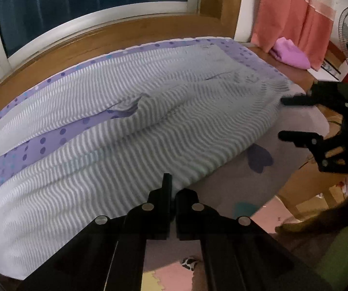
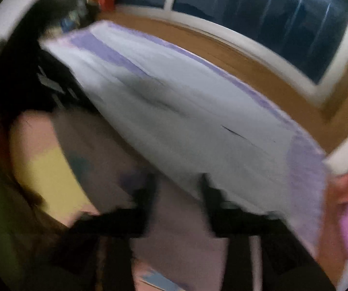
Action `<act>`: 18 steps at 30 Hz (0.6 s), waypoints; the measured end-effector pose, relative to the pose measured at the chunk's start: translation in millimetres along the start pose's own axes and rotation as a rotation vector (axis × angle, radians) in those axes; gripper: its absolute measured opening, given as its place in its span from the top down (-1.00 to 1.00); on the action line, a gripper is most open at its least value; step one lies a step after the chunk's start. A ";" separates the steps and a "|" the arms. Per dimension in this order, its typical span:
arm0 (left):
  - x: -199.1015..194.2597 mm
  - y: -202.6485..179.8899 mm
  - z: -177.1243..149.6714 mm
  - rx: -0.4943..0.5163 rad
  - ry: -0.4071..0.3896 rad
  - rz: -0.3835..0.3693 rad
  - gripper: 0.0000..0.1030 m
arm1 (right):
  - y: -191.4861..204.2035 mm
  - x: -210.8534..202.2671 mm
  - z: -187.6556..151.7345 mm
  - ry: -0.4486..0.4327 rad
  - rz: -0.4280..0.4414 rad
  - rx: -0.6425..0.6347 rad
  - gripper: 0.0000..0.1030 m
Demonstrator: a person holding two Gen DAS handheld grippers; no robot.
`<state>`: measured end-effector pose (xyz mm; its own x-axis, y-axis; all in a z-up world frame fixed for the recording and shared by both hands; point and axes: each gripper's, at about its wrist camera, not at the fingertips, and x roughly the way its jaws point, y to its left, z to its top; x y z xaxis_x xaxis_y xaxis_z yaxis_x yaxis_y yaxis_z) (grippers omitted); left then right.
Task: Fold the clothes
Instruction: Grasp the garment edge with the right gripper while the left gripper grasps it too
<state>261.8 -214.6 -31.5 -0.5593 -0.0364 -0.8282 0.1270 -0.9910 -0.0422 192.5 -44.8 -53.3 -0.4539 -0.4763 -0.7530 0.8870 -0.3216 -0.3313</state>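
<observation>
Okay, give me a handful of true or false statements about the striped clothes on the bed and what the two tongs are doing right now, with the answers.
1. The left tongs are closed at the near edge of the striped garment. True.
2. The right tongs are clamped shut. False: their fingers stand apart.
3. The garment lies on a dotted purple sheet. True.
4. The garment is plain red. False: it is grey and white striped.
5. A pink folded cloth lies beyond the bed. True.
</observation>
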 end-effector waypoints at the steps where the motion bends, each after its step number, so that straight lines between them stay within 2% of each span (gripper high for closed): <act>1: -1.2 -1.3 0.3 -0.003 0.003 -0.003 0.96 | -4.6 1.3 -7.4 0.023 -0.040 -0.021 -0.06; 3: -5.9 -4.3 0.3 0.000 0.000 0.000 0.96 | -12.1 4.3 -19.5 0.061 -0.105 -0.065 -0.06; 6: -13.8 -4.4 1.5 -0.006 -0.011 0.007 0.96 | -17.4 10.0 -28.8 0.073 -0.185 -0.120 -0.06; 12: -29.9 -4.7 3.5 -0.019 -0.035 0.018 0.97 | -22.1 28.4 -28.1 0.049 -0.235 -0.165 -0.04; 13: -33.5 -5.8 3.1 -0.014 -0.036 0.020 0.97 | -25.2 28.7 -26.8 0.049 -0.227 -0.155 0.36; 14: -37.4 -7.2 2.5 -0.007 -0.037 0.020 0.97 | -28.2 29.1 -25.5 0.048 -0.219 -0.145 0.97; 18: -56.4 -15.8 -0.4 0.017 -0.029 -0.004 0.98 | -36.3 9.6 -21.0 0.016 -0.181 -0.122 0.96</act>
<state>291.7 -196.8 15.7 -0.5833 -0.0356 -0.8114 0.1108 -0.9932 -0.0361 157.6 -20.5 -60.5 -0.6058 -0.4063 -0.6841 0.7956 -0.2985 -0.5272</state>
